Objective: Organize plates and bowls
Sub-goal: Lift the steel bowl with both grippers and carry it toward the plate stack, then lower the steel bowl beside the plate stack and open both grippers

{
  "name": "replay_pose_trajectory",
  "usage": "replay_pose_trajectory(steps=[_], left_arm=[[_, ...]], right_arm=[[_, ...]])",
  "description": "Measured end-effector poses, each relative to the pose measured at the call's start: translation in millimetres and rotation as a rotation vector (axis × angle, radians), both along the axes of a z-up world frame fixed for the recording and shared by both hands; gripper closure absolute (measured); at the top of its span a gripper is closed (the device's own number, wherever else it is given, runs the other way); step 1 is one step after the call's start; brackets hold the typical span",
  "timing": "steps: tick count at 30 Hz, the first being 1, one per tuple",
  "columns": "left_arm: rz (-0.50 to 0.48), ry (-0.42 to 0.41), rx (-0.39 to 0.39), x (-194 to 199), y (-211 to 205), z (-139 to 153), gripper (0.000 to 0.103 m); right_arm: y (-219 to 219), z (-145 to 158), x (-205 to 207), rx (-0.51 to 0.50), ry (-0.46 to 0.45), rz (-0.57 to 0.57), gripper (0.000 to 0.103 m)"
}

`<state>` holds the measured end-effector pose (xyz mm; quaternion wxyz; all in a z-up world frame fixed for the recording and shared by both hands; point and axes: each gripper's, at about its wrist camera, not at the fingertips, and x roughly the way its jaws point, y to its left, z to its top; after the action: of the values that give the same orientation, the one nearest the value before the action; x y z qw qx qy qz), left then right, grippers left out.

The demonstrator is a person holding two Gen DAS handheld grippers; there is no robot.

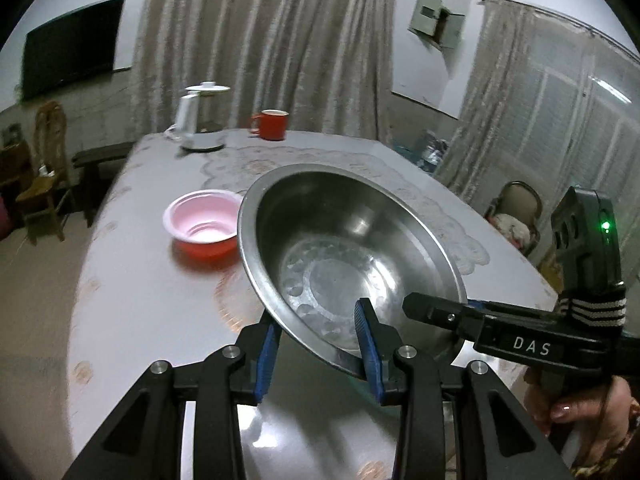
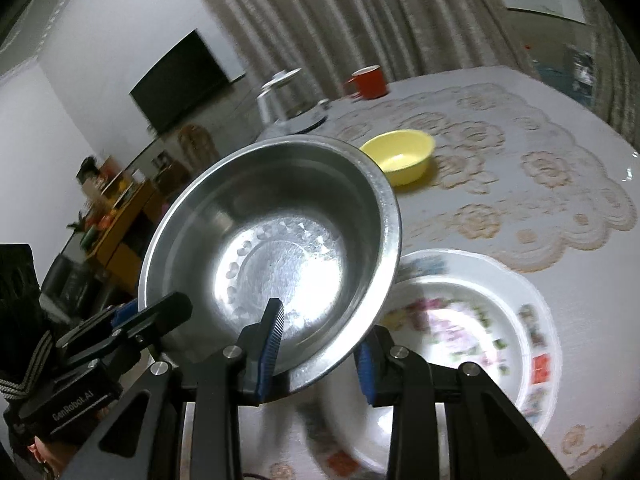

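A large steel bowl (image 1: pixel 340 248) (image 2: pixel 280 240) hangs tilted above the table, held at its rim from two sides. My left gripper (image 1: pixel 316 344) straddles its near rim, one blue pad inside and one outside, shut on it. My right gripper (image 2: pixel 320 344) grips the opposite rim the same way; it also shows in the left wrist view (image 1: pixel 436 310). A pink bowl (image 1: pixel 202 226) sits on the table left of the steel bowl. A yellow bowl (image 2: pixel 400 156) sits beyond it. A white flowered plate (image 2: pixel 472 344) lies on the table below and right of the steel bowl.
A round table with a lace-patterned cloth (image 2: pixel 520 184). A red mug (image 1: pixel 272 124) (image 2: pixel 368 82) and a white kettle (image 1: pixel 200 120) (image 2: pixel 280 96) stand at its far side. Chairs (image 1: pixel 44 176) and a TV (image 1: pixel 72 48) are beyond, left.
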<state>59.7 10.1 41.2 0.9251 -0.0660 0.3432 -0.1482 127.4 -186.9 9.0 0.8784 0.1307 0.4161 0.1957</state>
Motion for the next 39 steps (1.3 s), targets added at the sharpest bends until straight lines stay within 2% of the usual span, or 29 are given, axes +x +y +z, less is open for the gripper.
replay_pose_trajectory(steps=[7, 18, 31, 39], left_arm=[[0.078, 0.039, -0.02, -20.6, 37.6, -18.7, 0.065], [0.152, 0.108, -0.035, -47.1, 69.6, -48.6, 0.065], [0.174, 0.172, -0.058, -48.2, 76.2, -73.7, 0.065], [0.173, 0.18, -0.066, -48.5, 75.5, -76.2, 0.065]], right_arm=[[40.4, -10.6, -4.1, -0.012, 0.031, 0.092, 0.07], [79.4, -37.6, -9.0, -0.045, 0.119, 0.192, 0.07], [93.4, -57.2, -14.3, -0.073, 0.18, 0.216, 0.069], [95.2, -59.9, -17.8, -0.074, 0.189, 0.228, 0.068]])
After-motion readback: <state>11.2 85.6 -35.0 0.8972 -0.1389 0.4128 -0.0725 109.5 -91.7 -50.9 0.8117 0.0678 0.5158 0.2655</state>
